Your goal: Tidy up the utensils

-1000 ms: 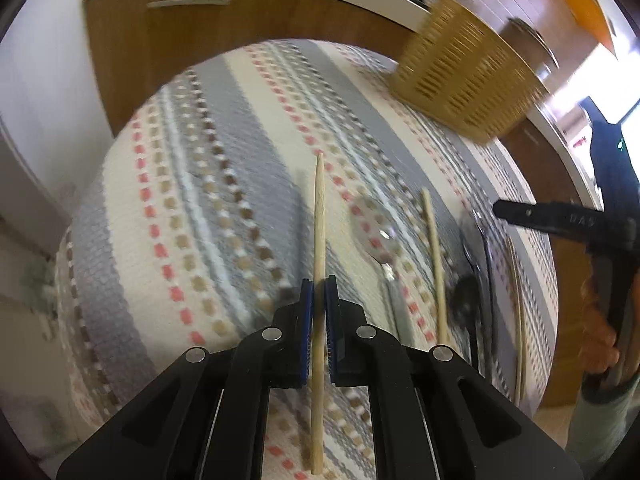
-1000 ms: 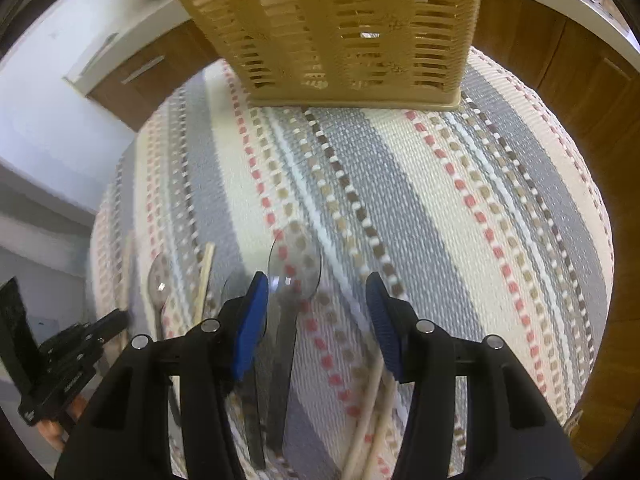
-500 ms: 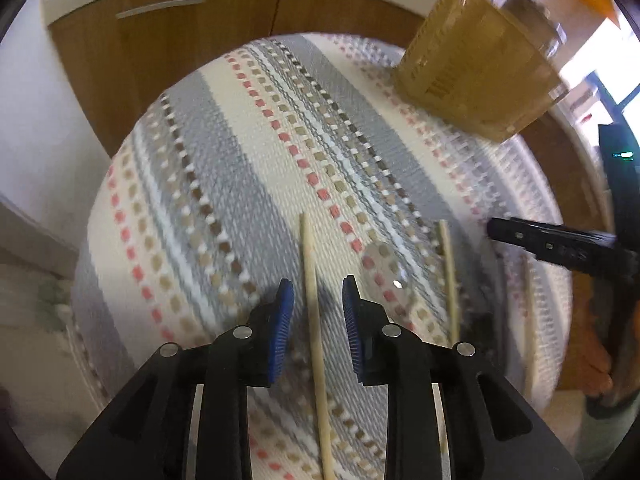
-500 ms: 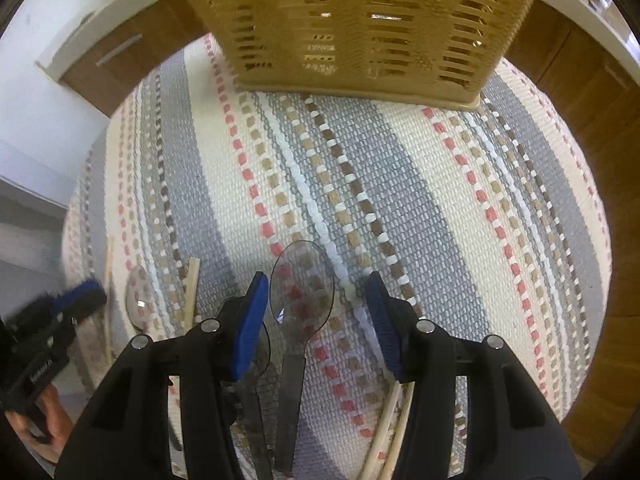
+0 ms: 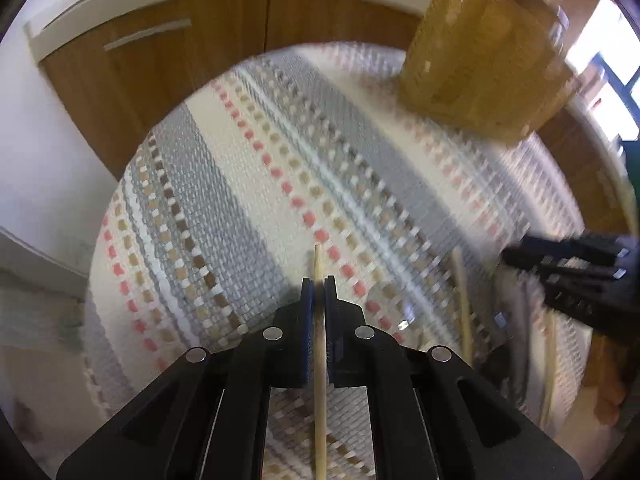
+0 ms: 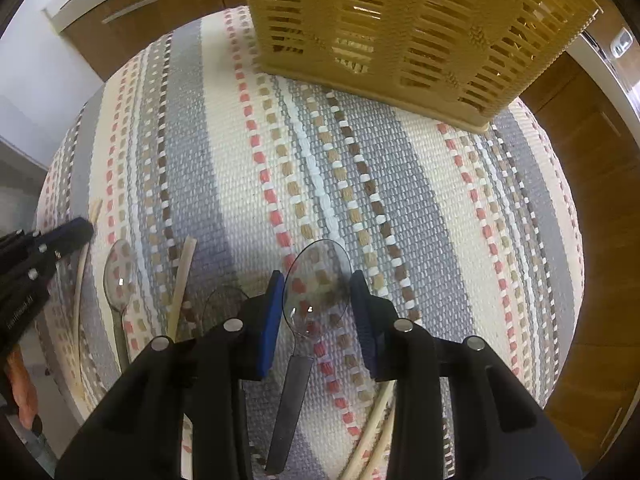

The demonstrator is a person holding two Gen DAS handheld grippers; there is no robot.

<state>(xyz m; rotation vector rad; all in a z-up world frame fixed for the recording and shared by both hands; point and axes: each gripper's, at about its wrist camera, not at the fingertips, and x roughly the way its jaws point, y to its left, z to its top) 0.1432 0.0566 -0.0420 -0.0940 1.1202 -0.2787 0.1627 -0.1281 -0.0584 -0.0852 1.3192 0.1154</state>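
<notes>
My left gripper (image 5: 319, 280) is shut on a wooden chopstick (image 5: 319, 364), gripped near its far tip, over the striped woven mat (image 5: 248, 184). My right gripper (image 6: 317, 280) is open, its blue pads either side of the bowl of a clear plastic spoon (image 6: 316, 284) with a dark handle lying on the mat (image 6: 400, 184). A yellow slotted utensil basket (image 6: 400, 28) stands at the mat's far edge; it shows blurred at the top right of the left wrist view (image 5: 484, 56). The left gripper appears at the left edge of the right wrist view (image 6: 36, 252).
More utensils lie on the mat: another clear spoon (image 6: 118, 280), a chopstick (image 6: 182, 280), a dark-rimmed spoon (image 6: 224, 304) and two chopsticks (image 6: 376, 432) near my right gripper. Wooden cabinets (image 5: 168, 64) stand behind the table.
My left gripper opened, slid forward along the chopstick and has shut on it again near its far tip. My right gripper moved forward so that its pads flank the spoon's bowl.
</notes>
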